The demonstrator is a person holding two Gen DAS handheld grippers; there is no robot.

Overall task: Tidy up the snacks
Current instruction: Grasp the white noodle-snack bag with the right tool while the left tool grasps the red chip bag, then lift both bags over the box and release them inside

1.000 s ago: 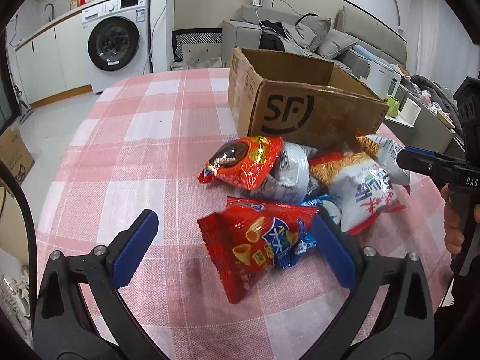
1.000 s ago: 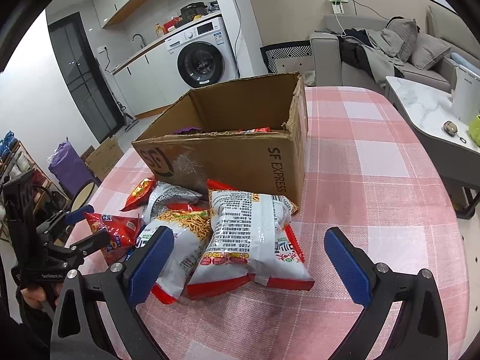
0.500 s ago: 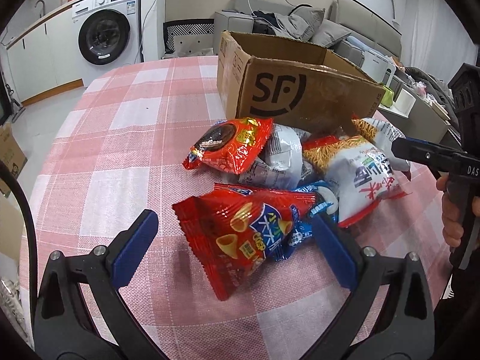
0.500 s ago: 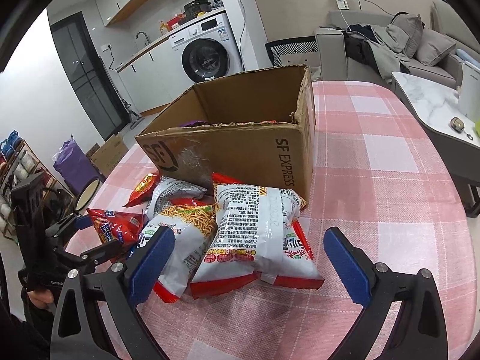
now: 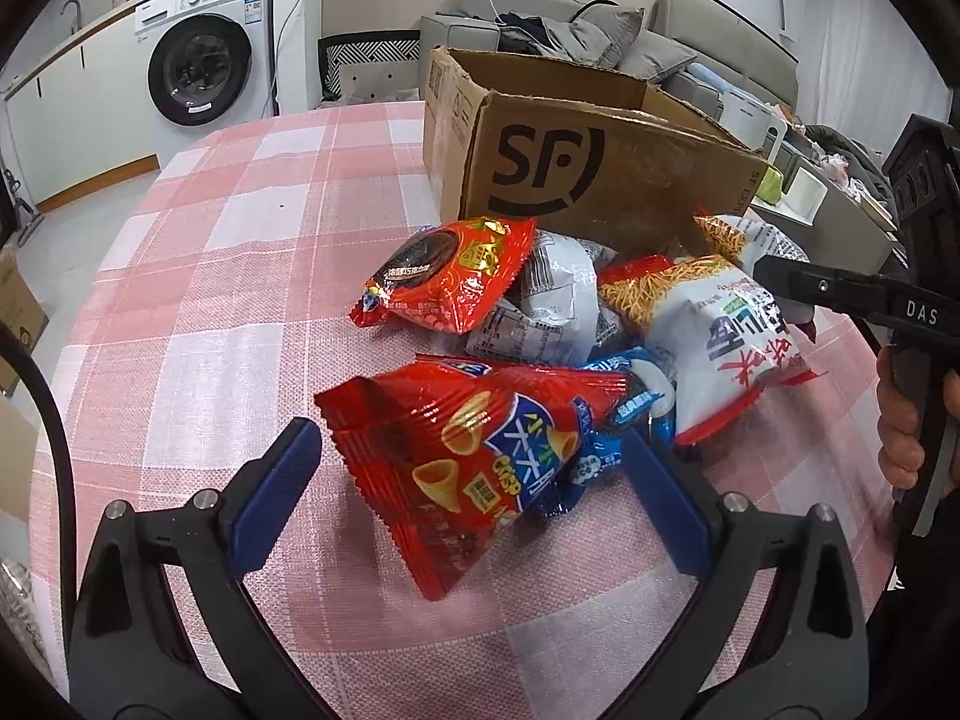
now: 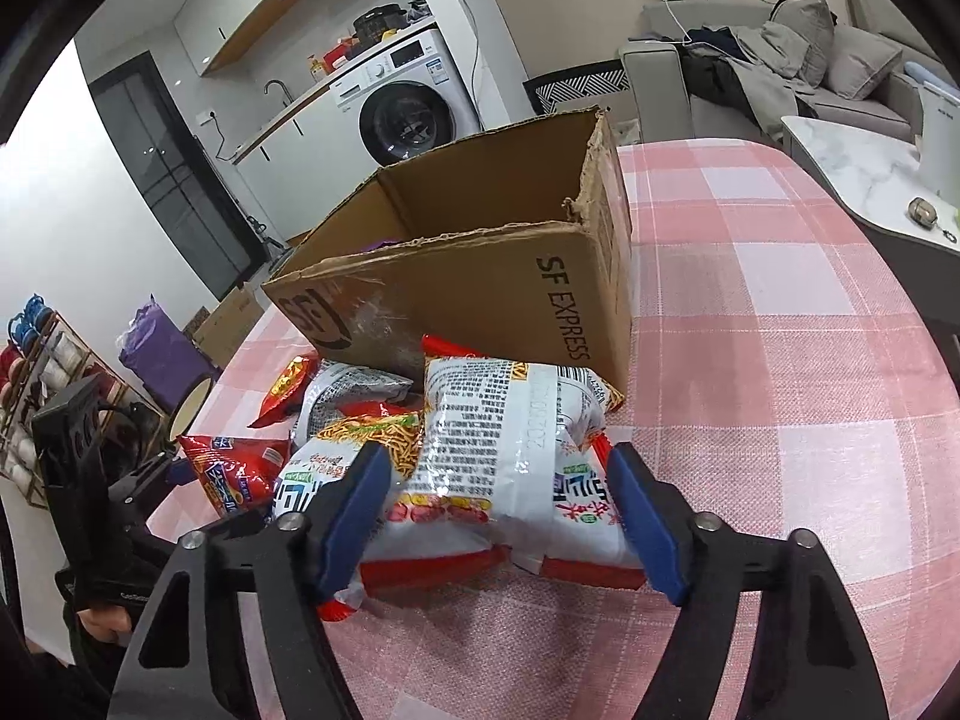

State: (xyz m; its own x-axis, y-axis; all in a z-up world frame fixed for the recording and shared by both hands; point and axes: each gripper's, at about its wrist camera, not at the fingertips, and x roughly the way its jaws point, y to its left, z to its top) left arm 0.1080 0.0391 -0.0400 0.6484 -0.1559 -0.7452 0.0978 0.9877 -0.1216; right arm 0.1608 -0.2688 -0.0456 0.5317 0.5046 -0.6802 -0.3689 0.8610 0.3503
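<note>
Your left gripper [image 5: 468,483]: jaws wide, straddling red chip bag [image 5: 474,456] | your right gripper [image 6: 495,507]: jaws wide around white noodle packet [image 6: 510,450] | snacks heaped on checked tablecloth [image 5: 240,300], near side of cardboard box [image 6: 480,288].

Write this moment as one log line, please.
left gripper: open around red cone-snack bag | right gripper: open around white noodle packet | box: upright
</note>
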